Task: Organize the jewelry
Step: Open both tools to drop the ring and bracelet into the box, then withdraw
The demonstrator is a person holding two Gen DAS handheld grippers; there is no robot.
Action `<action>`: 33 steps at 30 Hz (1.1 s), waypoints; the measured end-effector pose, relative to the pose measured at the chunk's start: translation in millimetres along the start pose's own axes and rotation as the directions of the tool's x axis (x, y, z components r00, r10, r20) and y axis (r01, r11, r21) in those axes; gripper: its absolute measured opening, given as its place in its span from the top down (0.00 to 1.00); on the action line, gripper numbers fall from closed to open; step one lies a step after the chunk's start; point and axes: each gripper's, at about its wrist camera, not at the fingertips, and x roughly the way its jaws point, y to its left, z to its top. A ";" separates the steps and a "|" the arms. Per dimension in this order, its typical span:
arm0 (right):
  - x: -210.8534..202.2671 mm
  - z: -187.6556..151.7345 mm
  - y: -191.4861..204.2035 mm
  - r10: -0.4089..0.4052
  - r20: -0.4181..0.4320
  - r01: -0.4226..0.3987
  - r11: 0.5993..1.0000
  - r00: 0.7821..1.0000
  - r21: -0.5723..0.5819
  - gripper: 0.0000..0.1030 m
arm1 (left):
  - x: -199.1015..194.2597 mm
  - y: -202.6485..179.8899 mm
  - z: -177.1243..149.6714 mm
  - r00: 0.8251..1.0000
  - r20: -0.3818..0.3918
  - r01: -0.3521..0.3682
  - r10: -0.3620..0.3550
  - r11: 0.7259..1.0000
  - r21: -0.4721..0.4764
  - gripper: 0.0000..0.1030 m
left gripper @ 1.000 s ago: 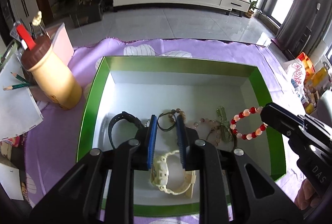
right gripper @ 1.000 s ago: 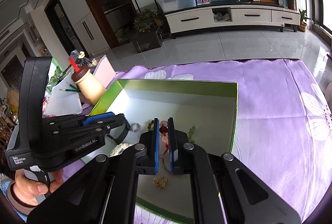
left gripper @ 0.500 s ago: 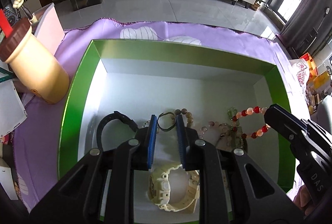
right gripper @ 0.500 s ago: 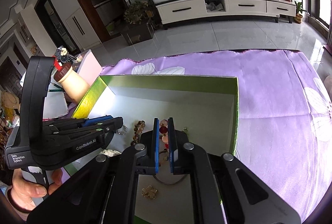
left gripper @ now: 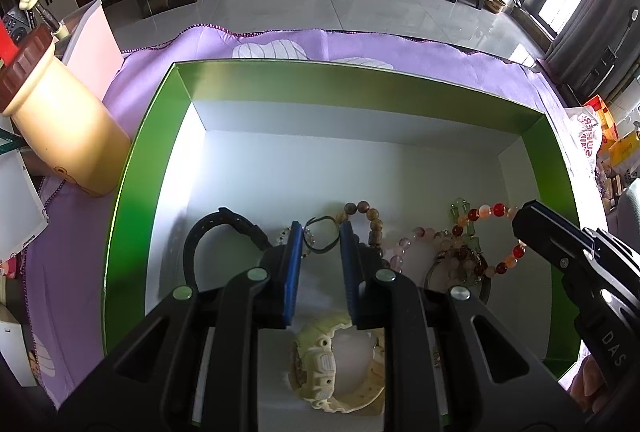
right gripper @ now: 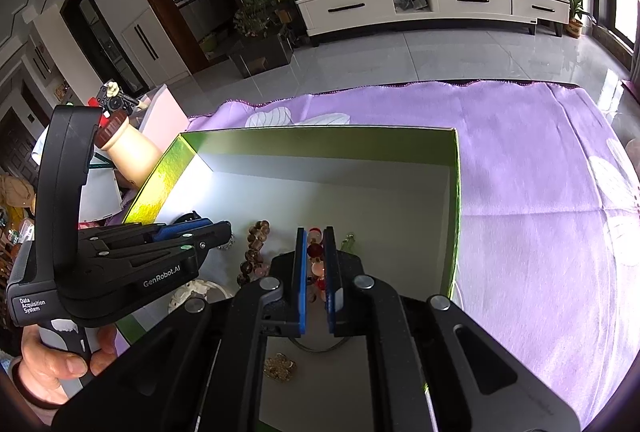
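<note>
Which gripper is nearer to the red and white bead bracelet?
Right. The right gripper is shut on the red and white bead bracelet, holding it over the green box. The left gripper sits open to the bracelet's left, above the cream watch.

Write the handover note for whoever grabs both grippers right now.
Right gripper: shut on the red-and-white bead bracelet, holding it just inside the green box near its right wall.
Left gripper: jaws open, empty, low over the cream watch.
Already in the box: black watch, brown bead bracelet, pink bead bracelet, gold piece.
Left: release the bracelet in the box, then tidy the cluster.
</note>
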 end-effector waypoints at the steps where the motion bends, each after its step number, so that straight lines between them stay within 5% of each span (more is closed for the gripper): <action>1: 0.0 -0.3 -0.6 -0.001 -0.001 0.001 1.000 1.000 0.001 0.93 | 0.2 -0.3 -0.4 1.000 -0.001 -0.001 0.001 1.000 0.001 0.82; 19: 3.4 -4.0 -1.2 -0.005 -0.023 0.005 1.000 1.000 0.005 0.93 | 0.3 2.0 -1.9 1.000 -0.008 -0.013 0.013 1.000 -0.002 0.82; 33: -8.5 -8.2 3.0 -0.027 -0.008 0.026 1.000 1.000 -0.014 0.87 | -19.0 -4.6 -5.1 0.999 0.035 -0.041 0.040 0.999 0.026 0.51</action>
